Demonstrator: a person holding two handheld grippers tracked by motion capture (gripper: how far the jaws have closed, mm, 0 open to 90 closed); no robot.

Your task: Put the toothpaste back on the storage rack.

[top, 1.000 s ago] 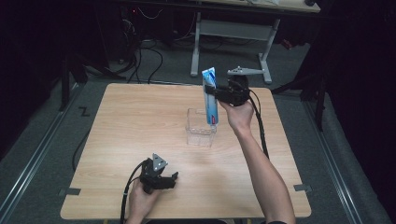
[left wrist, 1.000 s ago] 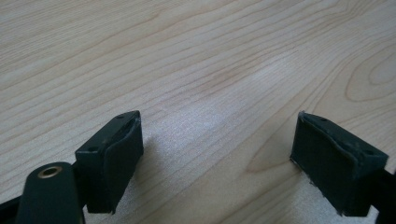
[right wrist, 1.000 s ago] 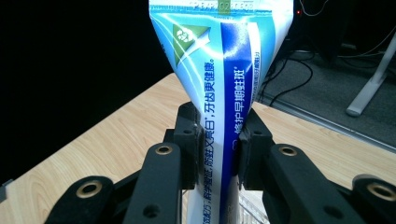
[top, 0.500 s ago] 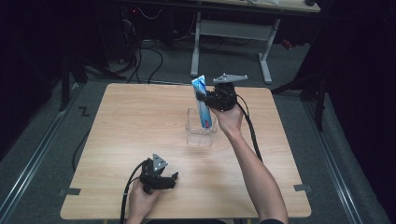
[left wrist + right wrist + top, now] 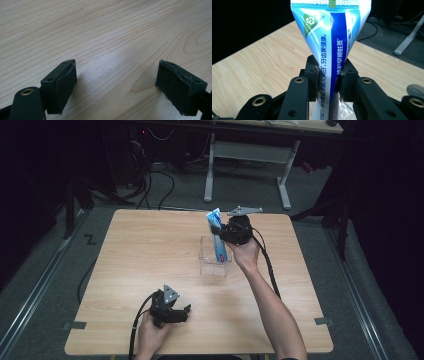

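A: How will the tube [image 5: 218,237] handle, there over the tabletop [image 5: 140,250]?

B: It looks light and soft, a squeezable toothpaste tube with a slick skin. It stands upright with its lower end inside the clear bin [image 5: 214,265]. The flat upper body is the best place to pinch.

A: And the hands?

B: The right tool [image 5: 329,82] is clamped on the tube mid-body, forearm stretched forward, wrist above the bin. The left tool [image 5: 116,85] rests low near the tabletop's front edge, jaws wide and empty.

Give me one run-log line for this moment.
right tool: shut on toothpaste tube | tube: upright, lower end inside clear container | left tool: open, above table
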